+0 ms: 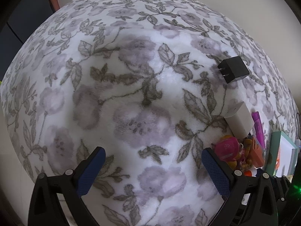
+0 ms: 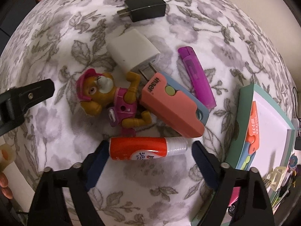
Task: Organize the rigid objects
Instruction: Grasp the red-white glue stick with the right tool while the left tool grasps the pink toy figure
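The blanket [image 2: 56, 150] is white with grey-lilac flowers and olive-grey leaves. On it lie a black charger [image 2: 145, 6], a white charger [image 2: 131, 50], a purple highlighter [image 2: 196, 77], a salmon-pink cutter [image 2: 169, 103] edged in pale blue with a lime-green button, an orange-and-white glue stick [image 2: 146, 148], and a tan toy pup [image 2: 111, 98] in magenta. The box [image 2: 242, 113] is teal-rimmed.
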Demonstrator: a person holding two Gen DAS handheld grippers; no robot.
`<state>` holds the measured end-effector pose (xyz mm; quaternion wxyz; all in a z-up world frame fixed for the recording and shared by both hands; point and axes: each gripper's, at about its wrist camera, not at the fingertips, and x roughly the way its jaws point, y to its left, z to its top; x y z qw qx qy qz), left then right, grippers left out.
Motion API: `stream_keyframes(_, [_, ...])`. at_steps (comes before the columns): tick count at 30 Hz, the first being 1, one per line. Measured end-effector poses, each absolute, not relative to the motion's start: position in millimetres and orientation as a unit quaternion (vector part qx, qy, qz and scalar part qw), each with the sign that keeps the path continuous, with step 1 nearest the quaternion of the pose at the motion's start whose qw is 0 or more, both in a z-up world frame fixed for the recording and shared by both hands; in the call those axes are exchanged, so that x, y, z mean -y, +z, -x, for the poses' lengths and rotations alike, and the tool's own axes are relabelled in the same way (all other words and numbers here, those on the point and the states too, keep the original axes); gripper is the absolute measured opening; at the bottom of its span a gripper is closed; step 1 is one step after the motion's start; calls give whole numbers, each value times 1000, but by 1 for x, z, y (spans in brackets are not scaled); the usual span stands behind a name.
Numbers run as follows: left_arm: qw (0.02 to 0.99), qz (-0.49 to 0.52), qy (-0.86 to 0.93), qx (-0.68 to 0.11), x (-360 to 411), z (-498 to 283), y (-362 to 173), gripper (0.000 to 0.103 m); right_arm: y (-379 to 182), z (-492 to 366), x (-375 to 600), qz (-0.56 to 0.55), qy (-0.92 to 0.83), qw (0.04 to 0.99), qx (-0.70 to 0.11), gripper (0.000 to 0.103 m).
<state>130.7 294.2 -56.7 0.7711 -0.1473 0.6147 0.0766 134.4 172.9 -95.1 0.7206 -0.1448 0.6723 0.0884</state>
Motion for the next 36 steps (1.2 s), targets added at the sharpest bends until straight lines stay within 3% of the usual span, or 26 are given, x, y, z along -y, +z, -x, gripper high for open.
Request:
stream_keyframes(2, [771,147,74,-615,-293,-131,-56,103,-93,-133,-176,147,90,720,-672,79])
stream_keyframes(27, [784,160,-25,-599,-231,-149,-53,103,-40,-134,-123,159,58,727,-666,79])
stream_keyframes(29, [786,168,-22,-595,-231,-151,-54,101,-39,-136,-118,157,54,727,-667,79])
stream_keyframes(33, [786,178,-28,-591,-229,-152,-55,88,-39,-142,-102,154,52,725,-669,79])
stream_keyframes(36, [787,183,-29,-589,-229,-154,-57,88,-40,-144,-97,151,54,726,-669,79])
